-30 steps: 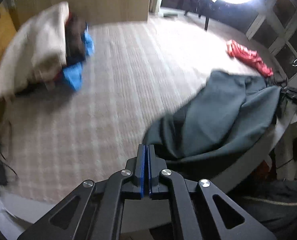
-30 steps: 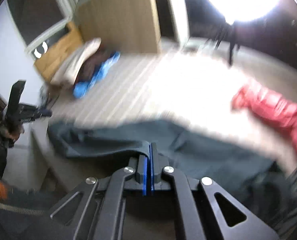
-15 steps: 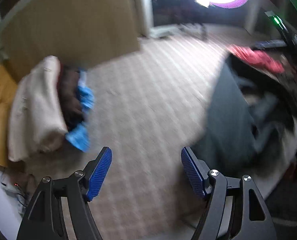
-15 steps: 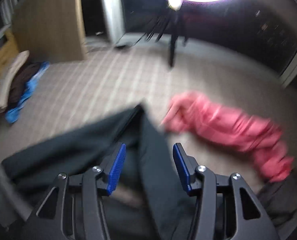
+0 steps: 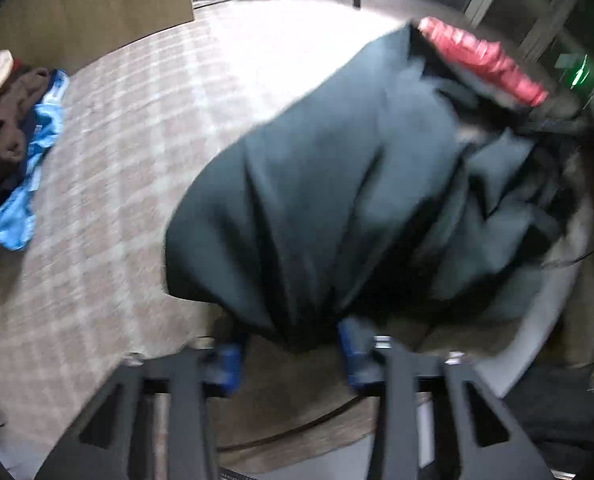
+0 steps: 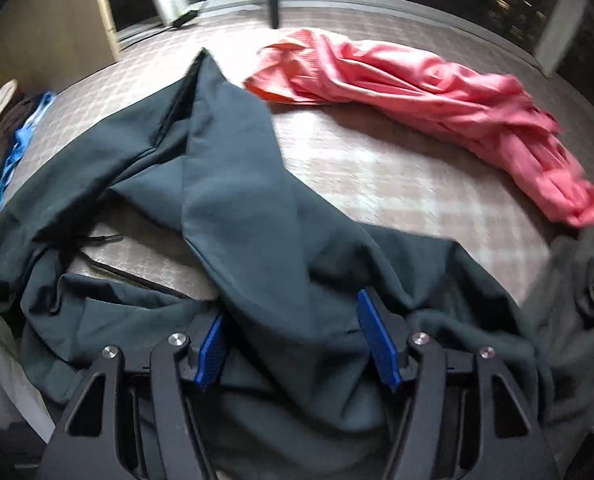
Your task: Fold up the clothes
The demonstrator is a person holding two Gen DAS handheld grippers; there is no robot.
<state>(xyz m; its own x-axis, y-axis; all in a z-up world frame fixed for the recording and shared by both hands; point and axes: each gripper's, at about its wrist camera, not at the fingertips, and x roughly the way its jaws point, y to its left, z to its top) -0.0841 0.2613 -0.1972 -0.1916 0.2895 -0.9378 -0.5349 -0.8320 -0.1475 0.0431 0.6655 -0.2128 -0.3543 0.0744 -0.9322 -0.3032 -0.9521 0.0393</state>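
Both my grippers were spread wide at this point, blue ribbed pads apart, nothing pinched in either one. My left gripper (image 5: pixel 289 354) sat right at the near hem of the big dark teal-grey garment (image 5: pixel 337 200), a matte, heavy-looking cotton thing bunched into soft vertical pleats, with a fold of it drooping into the gap between the pads; the left view was too blurry to say whether it touched them. From my left camera the garment filled the 12-to-3 o'clock area of the bed.

My right gripper (image 6: pixel 297 344) was open too, with a thick fold of that same garment (image 6: pixel 237 200) running up between the fingers. Whether the cloth pressed either pad I couldn't tell. One long flap came to a point out at 11 o'clock, and the rest slumped in rumpled ridges toward 9 o'clock, with a thin dark drawcord (image 6: pixel 105 238) poking out.

The crumpled pink-coral garment (image 6: pixel 437 92), a lighter fabric full of fine creases, lay in a long twist from 12 to 2 o'clock, just beside the teal flap's tip but apart from it. Everything sat on a beige plaid woven bedcover (image 6: pixel 397 176). Off at 9 o'clock, a stack of cream, brown and bright blue clothes (image 5: pixel 21 148) was piled by the wooden board.
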